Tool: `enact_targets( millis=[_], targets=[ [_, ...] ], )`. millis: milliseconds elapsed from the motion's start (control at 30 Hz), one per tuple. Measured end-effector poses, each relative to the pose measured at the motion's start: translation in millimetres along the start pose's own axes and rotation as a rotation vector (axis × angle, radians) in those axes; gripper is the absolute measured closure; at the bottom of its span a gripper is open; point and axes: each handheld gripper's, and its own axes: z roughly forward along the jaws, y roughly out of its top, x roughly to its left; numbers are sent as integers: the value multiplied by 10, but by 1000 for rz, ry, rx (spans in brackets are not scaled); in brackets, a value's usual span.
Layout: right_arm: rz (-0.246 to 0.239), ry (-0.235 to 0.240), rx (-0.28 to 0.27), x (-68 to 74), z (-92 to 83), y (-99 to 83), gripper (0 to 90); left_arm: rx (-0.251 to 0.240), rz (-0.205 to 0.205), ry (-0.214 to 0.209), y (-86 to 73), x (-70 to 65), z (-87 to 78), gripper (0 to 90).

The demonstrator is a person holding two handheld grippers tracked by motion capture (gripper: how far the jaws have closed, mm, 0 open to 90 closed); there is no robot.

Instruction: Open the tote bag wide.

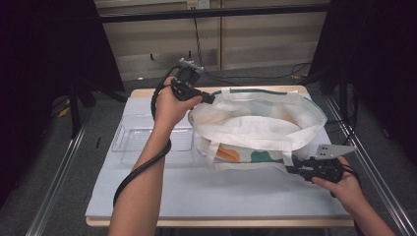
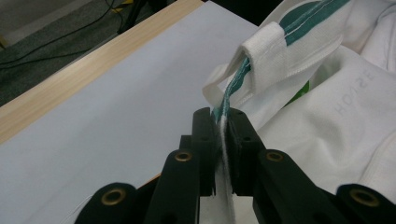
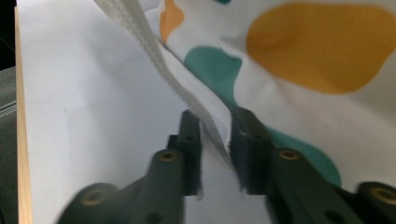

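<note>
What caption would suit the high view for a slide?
Two hand-held grippers, left and right, pinch opposite rims of a white patterned cloth tote bag beside a clear plastic tray.

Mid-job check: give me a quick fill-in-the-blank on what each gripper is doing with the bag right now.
1. The left gripper is shut on the bag's ____ edge.
2. The right gripper has the bag's white ____ between its jaws.
3. The clear tray lies on the person's ____ side of the bag.
4. The bag's mouth is held ____.

Missing words: green-trimmed; strap; left; open
</note>
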Motion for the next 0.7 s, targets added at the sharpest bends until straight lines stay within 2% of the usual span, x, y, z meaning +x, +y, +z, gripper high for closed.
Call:
enact_targets(
  millis=[33,133,167,200,233,267,467,567,633,700],
  targets=[
    [0,0,0,0,0,0,671,-2,-5,1,-1,-11,-1,833],
    [-10,-15,-12,46,-36,78,569,5,2,-3,-8,-10,-6,833],
    [-12,-16,-21,73,-55,132,510,5,4,-4,-11,-7,-8,833],
    [-20,-14,-25,85,-63,158,491,-6,-7,-2,-16,-15,0,833],
    [-20,-14,-25,85,-63,158,491,-3,-2,-5,-18,-13,0,833],
    [-27,-21,-22,110,-78,210,441,13,13,-5,-16,-8,-7,833],
    [-37,-15,-27,128,-128,313,344,4,1,-2,-15,-28,-5,833],
    [-44,-4,-31,155,-141,345,341,6,-2,1,-8,-31,-2,833],
    [-56,21,-35,187,-147,384,352,6,-3,2,-4,-30,2,833],
    [-69,36,-43,217,-161,424,428,8,0,2,3,-32,4,830]
  ],
)
